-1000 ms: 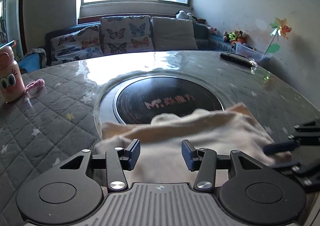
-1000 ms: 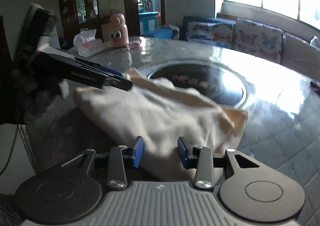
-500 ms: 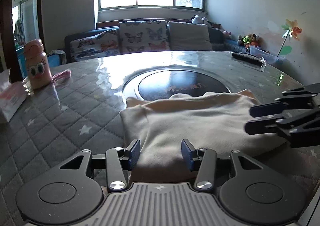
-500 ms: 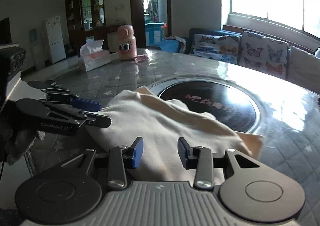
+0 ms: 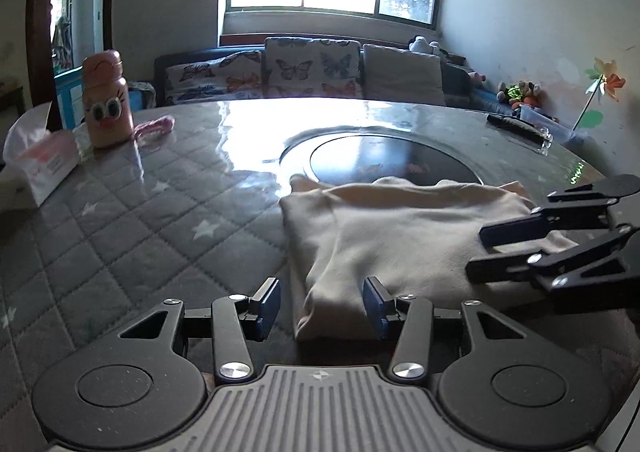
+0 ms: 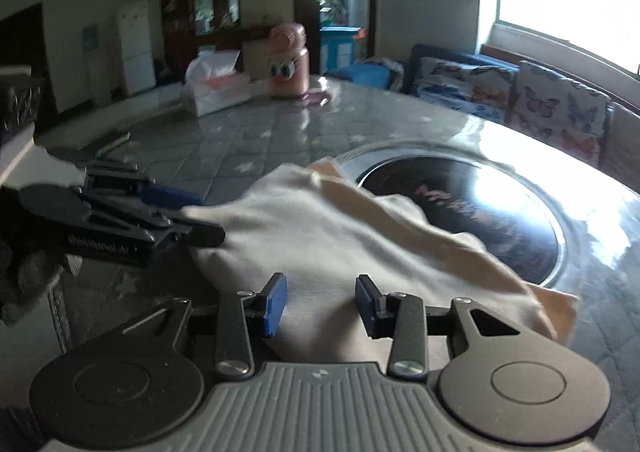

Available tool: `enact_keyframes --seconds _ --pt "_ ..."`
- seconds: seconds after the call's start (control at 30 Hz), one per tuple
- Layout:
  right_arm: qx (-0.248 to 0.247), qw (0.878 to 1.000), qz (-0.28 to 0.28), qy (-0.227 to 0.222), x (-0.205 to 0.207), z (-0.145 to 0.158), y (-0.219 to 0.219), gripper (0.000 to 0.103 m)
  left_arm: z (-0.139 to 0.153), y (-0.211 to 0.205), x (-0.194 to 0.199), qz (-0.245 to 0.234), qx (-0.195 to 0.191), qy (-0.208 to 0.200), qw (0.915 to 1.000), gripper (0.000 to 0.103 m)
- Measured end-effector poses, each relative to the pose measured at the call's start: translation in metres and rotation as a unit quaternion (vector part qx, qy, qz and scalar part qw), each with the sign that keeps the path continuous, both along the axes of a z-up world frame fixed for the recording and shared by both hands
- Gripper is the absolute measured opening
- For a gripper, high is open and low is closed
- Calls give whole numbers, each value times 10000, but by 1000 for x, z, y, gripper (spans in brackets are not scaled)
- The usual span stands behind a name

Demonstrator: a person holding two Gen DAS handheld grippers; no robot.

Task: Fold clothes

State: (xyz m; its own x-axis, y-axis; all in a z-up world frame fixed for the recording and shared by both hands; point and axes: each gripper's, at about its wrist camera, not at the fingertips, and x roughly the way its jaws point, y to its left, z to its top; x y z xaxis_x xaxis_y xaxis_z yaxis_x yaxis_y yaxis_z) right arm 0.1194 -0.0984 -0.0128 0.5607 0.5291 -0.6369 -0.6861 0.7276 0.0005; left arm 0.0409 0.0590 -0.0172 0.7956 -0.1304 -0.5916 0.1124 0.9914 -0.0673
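Note:
A cream garment point(image 5: 400, 236) lies folded on the quilted grey table cover, its far edge over the black round inset point(image 5: 384, 160). My left gripper point(image 5: 322, 300) is open at the garment's near left corner; cloth sits between the fingers without being pinched. My right gripper point(image 5: 480, 252) enters from the right over the garment's right side. In the right wrist view the right gripper point(image 6: 321, 298) is open above the garment point(image 6: 340, 236), and the left gripper point(image 6: 208, 217) rests at its left edge, fingers apart.
A pink bottle with cartoon eyes point(image 5: 106, 104), a tissue box point(image 5: 40, 164) and a pink cord point(image 5: 156, 126) stand at the far left. A black remote-like object point(image 5: 516, 126) lies at the far right edge. A sofa with butterfly cushions point(image 5: 308, 68) is beyond the table.
Both grippers have drawn back and swung leftward across the table. The garment has shifted right in the left wrist view. Both grippers' fingers stay apart.

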Motion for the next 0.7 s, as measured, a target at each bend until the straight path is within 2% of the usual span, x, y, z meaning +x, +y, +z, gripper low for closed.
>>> enact_keyframes --seconds 0.2,0.33,0.47,0.7 --pt "43 9998 168 -73 -1 7 14 39 7 9 -5 117 -127 -66 9998 51" --pt "-52 9995 296 24 1 -2 25 40 -1 11 -4 171 -193 75 9996 51" --pt "-32 9995 307 1 -1 1 24 41 0 11 -7 127 -192 118 9997 51" --pt "125 9997 185 127 4 2 14 42 14 16 5 180 -474 47 9987 53"
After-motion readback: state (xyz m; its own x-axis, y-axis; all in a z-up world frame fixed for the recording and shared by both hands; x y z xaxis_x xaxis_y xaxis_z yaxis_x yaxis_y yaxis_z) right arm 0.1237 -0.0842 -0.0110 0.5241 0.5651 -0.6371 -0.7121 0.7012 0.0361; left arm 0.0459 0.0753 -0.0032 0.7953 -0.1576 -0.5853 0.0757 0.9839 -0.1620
